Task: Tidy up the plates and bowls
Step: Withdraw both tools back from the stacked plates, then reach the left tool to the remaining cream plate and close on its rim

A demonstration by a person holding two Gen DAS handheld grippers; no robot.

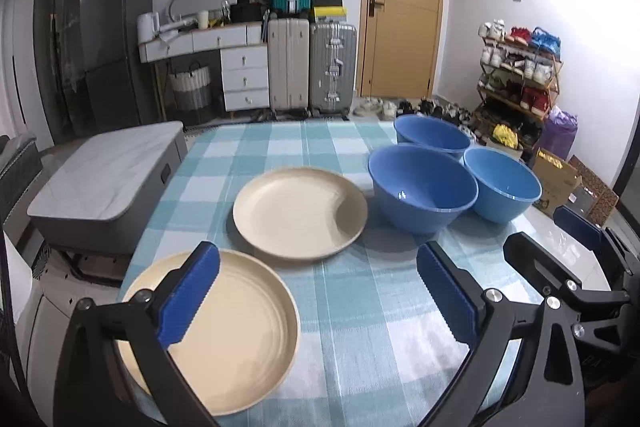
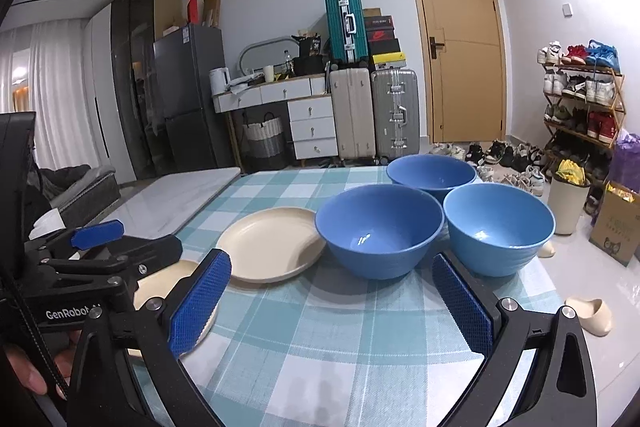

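Observation:
Two cream plates lie on the checked tablecloth [image 1: 360, 307]: a near plate [image 1: 240, 339] under my left gripper's left finger and a far plate [image 1: 300, 213] beyond it. Three blue bowls stand upright in a cluster to the right: a front bowl [image 1: 422, 187], a right bowl [image 1: 502, 183] and a back bowl [image 1: 432, 135]. My left gripper [image 1: 318, 259] is open over the cloth, nothing between its pads. My right gripper [image 2: 332, 263] is open too, in front of the front bowl [image 2: 380, 231] and the right bowl [image 2: 500, 227], touching neither. The far plate [image 2: 272, 243] lies left of them.
A grey marble-topped low table [image 1: 104, 171] stands left of the table. Suitcases [image 1: 312, 67], a drawer unit, a door and a shoe rack [image 1: 520, 75] line the back. On the floor to the right are a bin [image 2: 568, 203], a cardboard box and a slipper [image 2: 592, 315].

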